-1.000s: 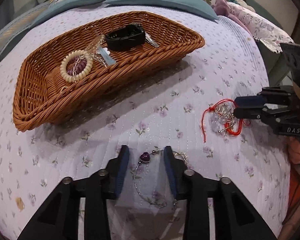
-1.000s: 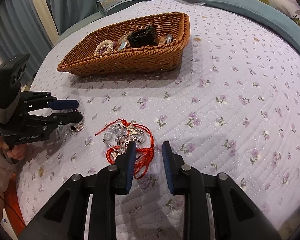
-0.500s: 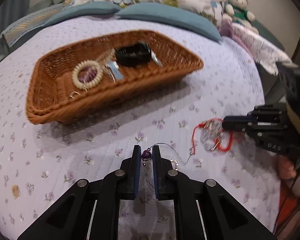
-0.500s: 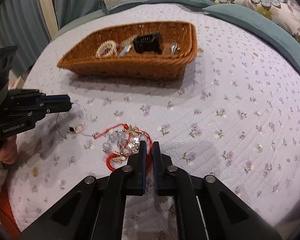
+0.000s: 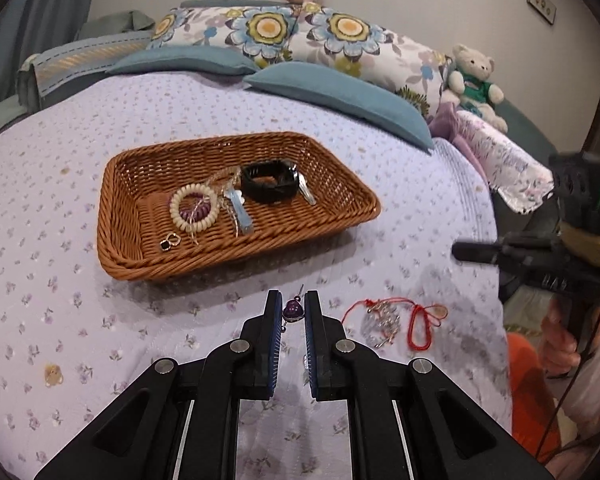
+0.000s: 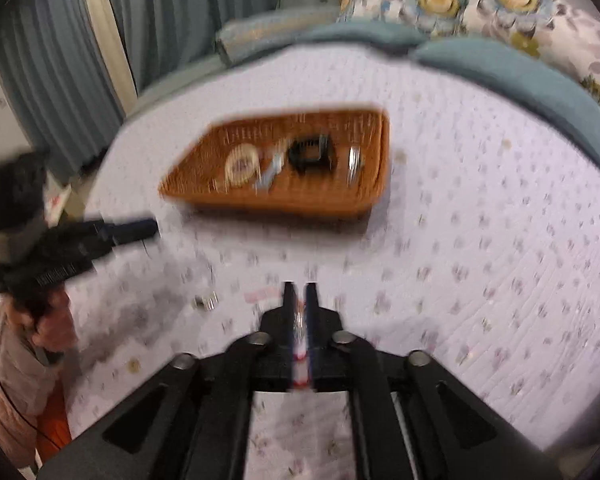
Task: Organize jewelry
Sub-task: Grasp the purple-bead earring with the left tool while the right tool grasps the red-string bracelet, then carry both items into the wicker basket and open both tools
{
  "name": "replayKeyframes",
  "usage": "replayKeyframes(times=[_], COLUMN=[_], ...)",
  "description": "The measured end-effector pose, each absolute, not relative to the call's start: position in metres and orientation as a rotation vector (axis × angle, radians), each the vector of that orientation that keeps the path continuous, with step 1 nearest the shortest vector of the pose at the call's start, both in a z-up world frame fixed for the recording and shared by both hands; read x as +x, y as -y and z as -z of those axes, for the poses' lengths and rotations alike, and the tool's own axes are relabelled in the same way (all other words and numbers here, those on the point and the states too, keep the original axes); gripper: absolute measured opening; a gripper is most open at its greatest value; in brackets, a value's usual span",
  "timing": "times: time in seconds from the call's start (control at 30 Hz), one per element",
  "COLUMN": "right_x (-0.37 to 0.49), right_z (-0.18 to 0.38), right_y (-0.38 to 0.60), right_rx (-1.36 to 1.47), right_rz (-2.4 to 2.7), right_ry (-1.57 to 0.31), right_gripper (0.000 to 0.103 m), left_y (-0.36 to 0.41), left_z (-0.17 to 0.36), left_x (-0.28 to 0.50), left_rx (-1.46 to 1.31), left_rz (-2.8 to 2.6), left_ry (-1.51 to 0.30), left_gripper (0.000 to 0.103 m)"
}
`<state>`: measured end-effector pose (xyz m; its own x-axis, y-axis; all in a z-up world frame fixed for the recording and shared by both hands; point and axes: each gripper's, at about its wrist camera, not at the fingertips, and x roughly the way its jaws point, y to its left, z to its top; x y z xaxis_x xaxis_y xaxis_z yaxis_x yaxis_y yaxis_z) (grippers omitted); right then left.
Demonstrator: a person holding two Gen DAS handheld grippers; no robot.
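While the purple heart pendant (image 5: 293, 310) sits pinched between the blue pads of the left tool (image 5: 291, 316), its thin wire bangle pokes out just past the tips and the rest is hidden under the fingers. The tool is lifted off the bed (image 5: 40, 184), short of the wicker basket (image 5: 132, 268), which lies farther away and a little to the left. In the basket I can see a cream bead bracelet (image 5: 194, 213), a black band (image 5: 269, 182), a small pair of earrings (image 5: 169, 241) and some silvery pieces.

The red cord bracelet (image 5: 396, 318) with its clear charms lies on the bed just right of the left tool in that view. The right tool (image 6: 299, 300) has its fingers drawn nearly together, and something red and white shows in the narrow gap, but that picture is badly smeared and I cannot say what it grips, if anything.

The risk I see is the pendant: the hold is on one small rounded stone near the very tips, so a quick swing toward the basket could let it twist out, or the hanging wire could snag the woven rim. The cord bracelet could likewise trail loose.

Both tools point away from the person toward the basket, roughly level, with the right one held well out to the side.
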<state>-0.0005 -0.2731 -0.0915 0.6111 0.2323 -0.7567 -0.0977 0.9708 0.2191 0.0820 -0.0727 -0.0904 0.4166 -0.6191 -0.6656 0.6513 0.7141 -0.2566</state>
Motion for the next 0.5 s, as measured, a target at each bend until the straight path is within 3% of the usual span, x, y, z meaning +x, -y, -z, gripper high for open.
replayKeyframes(times=[0.03, 0.3, 0.37, 0.4, 0.5], right_x=[-0.001, -0.006, -0.003, 0.0, -0.002], right_z=[0.101, 0.158, 0.159, 0.158, 0.148], right_y=[0.272, 0.27, 0.264, 0.26, 0.258], right_rx=[0.15, 0.112, 0.066, 0.045, 0.021], right_rz=[-0.174, -0.075, -0.069, -0.073, -0.062], right_ry=[-0.924, -1.034, -1.014, -1.017, -0.983], right_gripper=[0.033, 0.033, 0.02, 0.005, 0.005], left_y=[0.072, 0.071, 0.071, 0.071, 0.07], left_z=[0.091, 0.109, 0.109, 0.109, 0.107], left_x=[0.082, 0.085, 0.085, 0.085, 0.085], left_rx=[0.039, 0.019, 0.019, 0.02, 0.013], left_rz=[0.796, 0.792, 0.793, 0.792, 0.793], left_ry=[-0.816, -0.849, -0.847, -0.847, -0.843], left_gripper=[0.011, 0.011, 0.011, 0.011, 0.011])
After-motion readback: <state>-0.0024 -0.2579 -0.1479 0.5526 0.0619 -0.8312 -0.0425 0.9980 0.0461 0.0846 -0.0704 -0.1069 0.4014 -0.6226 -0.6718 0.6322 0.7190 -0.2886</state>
